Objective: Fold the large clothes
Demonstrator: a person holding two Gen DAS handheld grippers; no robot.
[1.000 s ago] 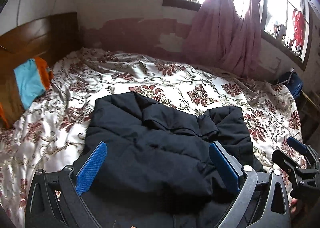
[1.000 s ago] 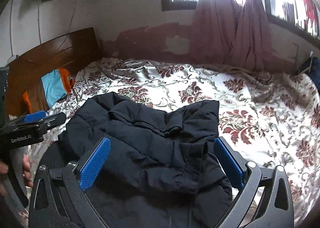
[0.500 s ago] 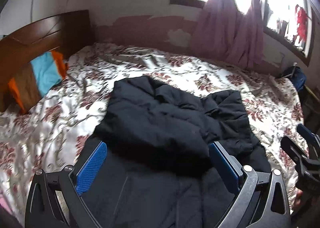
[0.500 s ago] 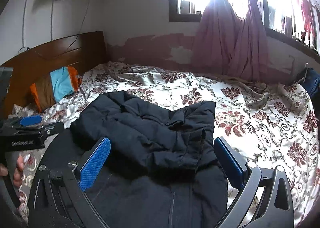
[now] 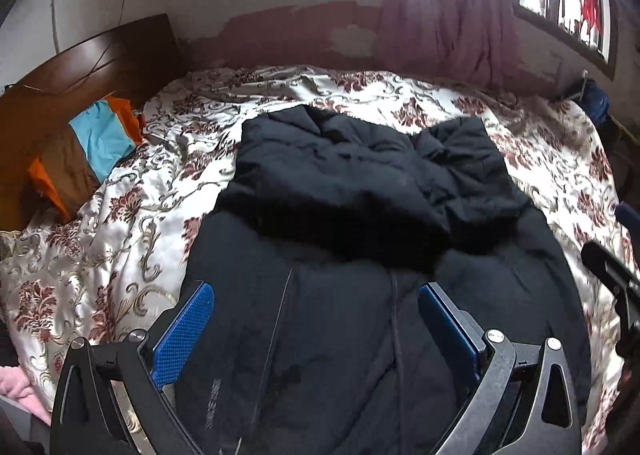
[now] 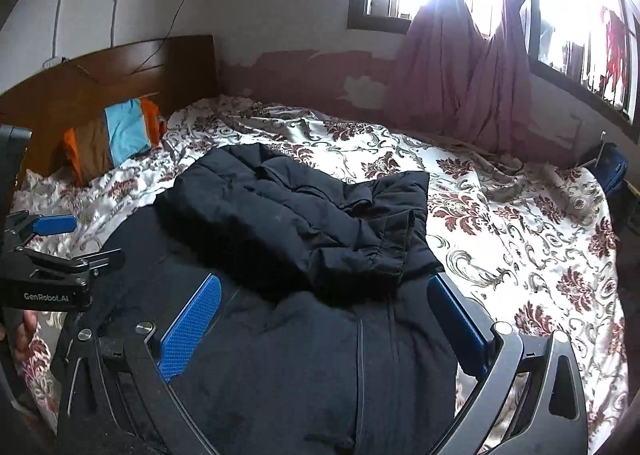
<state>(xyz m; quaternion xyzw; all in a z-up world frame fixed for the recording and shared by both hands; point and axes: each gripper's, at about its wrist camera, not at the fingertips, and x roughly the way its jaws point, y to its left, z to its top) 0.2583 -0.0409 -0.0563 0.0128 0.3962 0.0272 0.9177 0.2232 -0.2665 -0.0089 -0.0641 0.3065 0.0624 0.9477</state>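
A large black padded jacket (image 5: 360, 215) lies on the floral bedspread (image 5: 120, 215), its far part folded back over the near part. It also shows in the right wrist view (image 6: 304, 239). My left gripper (image 5: 316, 319) is open and empty, held above the jacket's near part. My right gripper (image 6: 324, 311) is open and empty, above the jacket's near right side. The left gripper shows at the left edge of the right wrist view (image 6: 60, 239). The right gripper shows at the right edge of the left wrist view (image 5: 612, 271).
A wooden headboard (image 6: 100, 79) stands at the back left with an orange, brown and blue pillow (image 6: 116, 135) against it. Maroon curtains (image 6: 472, 67) hang under bright windows. A dark blue bag (image 6: 612, 171) sits at the bed's far right corner.
Both grippers have drawn back and up from the jacket, so more of its near part shows. Both stay open and empty.
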